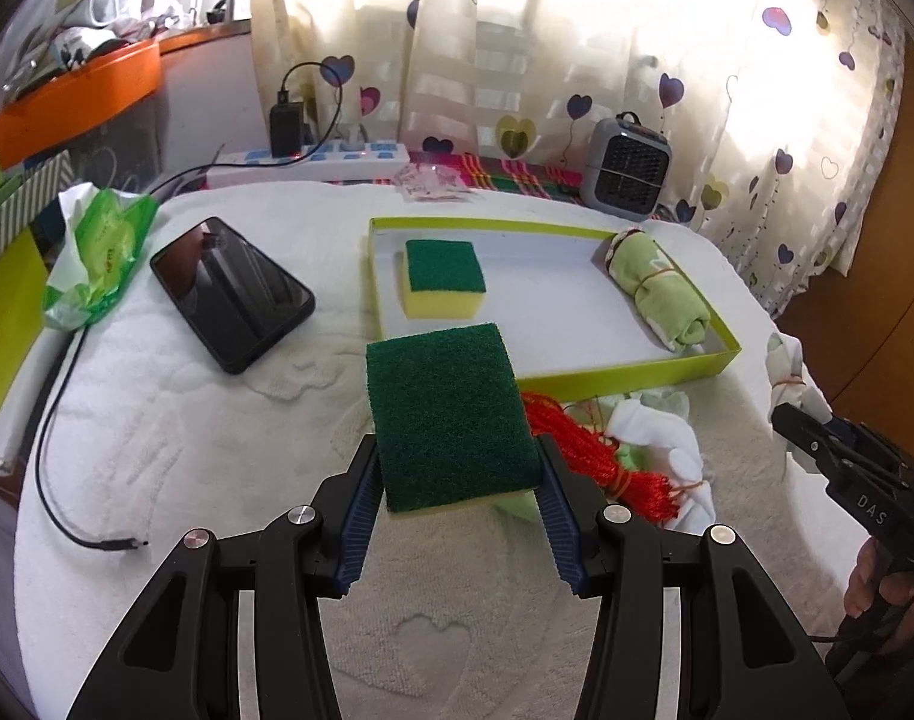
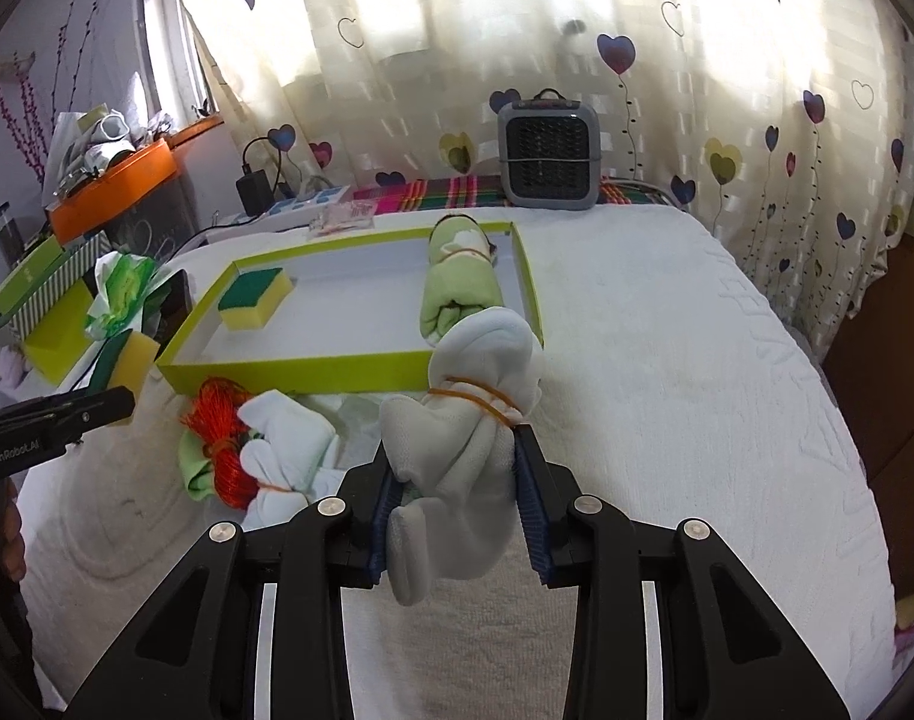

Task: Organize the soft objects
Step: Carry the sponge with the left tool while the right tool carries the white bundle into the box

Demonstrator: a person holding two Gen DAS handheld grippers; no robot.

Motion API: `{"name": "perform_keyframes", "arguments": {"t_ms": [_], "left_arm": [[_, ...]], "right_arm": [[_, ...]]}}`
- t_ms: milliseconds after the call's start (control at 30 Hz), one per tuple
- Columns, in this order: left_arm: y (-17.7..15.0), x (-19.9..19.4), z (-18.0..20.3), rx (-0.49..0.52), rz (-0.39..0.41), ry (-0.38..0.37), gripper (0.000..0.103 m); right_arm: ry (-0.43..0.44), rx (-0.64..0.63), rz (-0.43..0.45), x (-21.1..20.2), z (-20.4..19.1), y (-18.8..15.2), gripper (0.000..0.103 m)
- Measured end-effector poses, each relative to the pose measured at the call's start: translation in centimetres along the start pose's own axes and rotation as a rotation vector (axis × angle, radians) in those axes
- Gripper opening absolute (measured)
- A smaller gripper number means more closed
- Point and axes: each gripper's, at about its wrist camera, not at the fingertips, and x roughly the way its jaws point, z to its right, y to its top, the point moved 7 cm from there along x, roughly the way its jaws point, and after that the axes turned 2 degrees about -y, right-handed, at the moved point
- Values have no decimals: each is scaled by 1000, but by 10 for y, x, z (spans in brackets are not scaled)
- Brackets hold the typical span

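Left tongs [image 1: 454, 483] angled downward, blue pads pressed on both flanks of what they carry. Right tongs [image 2: 454, 471] pitched down too, jaws clamped narrower on their load. At four o'clock, fingers [image 1: 883, 585] wrap the right handle.

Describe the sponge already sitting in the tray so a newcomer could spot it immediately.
On the white bedspread lies a shallow lime-green tray. The sponge sits at its end nearest the phone, opposite the rolled green cloth: a yellow block with a dark green top.
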Motion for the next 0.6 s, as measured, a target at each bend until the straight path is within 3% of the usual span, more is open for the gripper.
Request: {"name": "perform_keyframes", "arguments": {"t_ms": [600], "left_arm": [[36,18,7,37,1,-9,48]], "right_arm": [[44,-67,21,15,-18,37,36]]}}
